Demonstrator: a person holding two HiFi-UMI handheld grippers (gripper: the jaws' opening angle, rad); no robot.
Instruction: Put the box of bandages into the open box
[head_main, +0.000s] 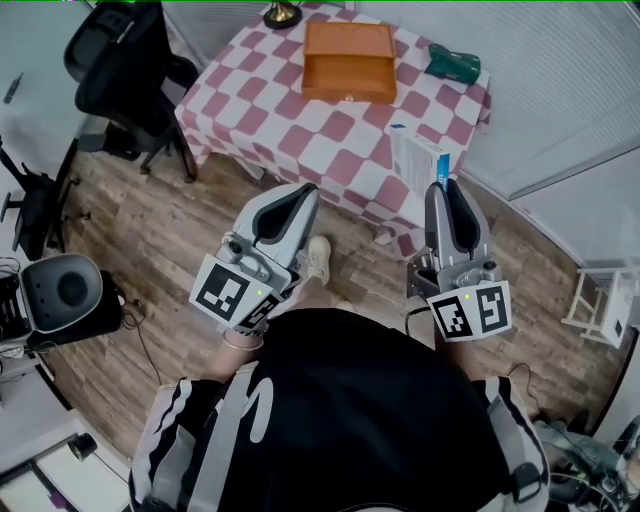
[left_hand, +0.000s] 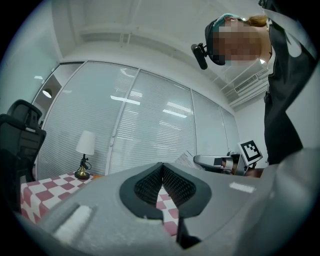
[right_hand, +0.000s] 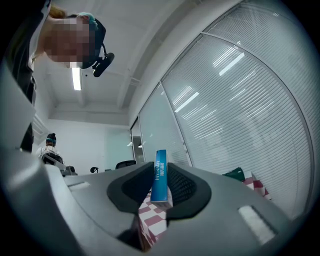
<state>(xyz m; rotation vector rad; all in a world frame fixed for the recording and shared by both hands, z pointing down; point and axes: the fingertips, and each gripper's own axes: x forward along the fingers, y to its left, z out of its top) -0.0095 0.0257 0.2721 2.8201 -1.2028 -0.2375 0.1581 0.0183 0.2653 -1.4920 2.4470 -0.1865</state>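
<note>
Head view, items being counted:

- Counter (head_main: 335, 135): one, being covered by a cloth of red and white checks.
- Open box (head_main: 349, 60): one, orange, lid folded back, being carried by the counter towards its far side. No writing is being made out on it.
- Box of bandages (head_main: 418, 158): one, white with a blue edge. It is being held on edge over the near right corner of the counter, well apart from the open box.
- Green packet (head_main: 453, 63): one, lying at the far right corner of the counter; its print is too small to be read.
- Lamp (head_main: 282, 14): one, only its foot being shown at the far edge.
- Office chair (head_main: 125, 70): one, black, standing on the wooden floor (head_main: 150, 220) left of the counter.
- Left gripper (head_main: 300, 190): one, bearing one marker cube (head_main: 235, 292). In the left gripper view its fingers (left_hand: 175, 182) are being pressed together with nothing between them.
- Right gripper (head_main: 440, 185): one, bearing one marker cube (head_main: 470, 310). In the right gripper view its fingers (right_hand: 182, 185) are being clenched on the box of bandages (right_hand: 160, 175), whose blue edge is being turned to the camera. White lettering that appears to read "HYNAUT" is being shown there, with smaller characters beside it that cannot be read.
</note>
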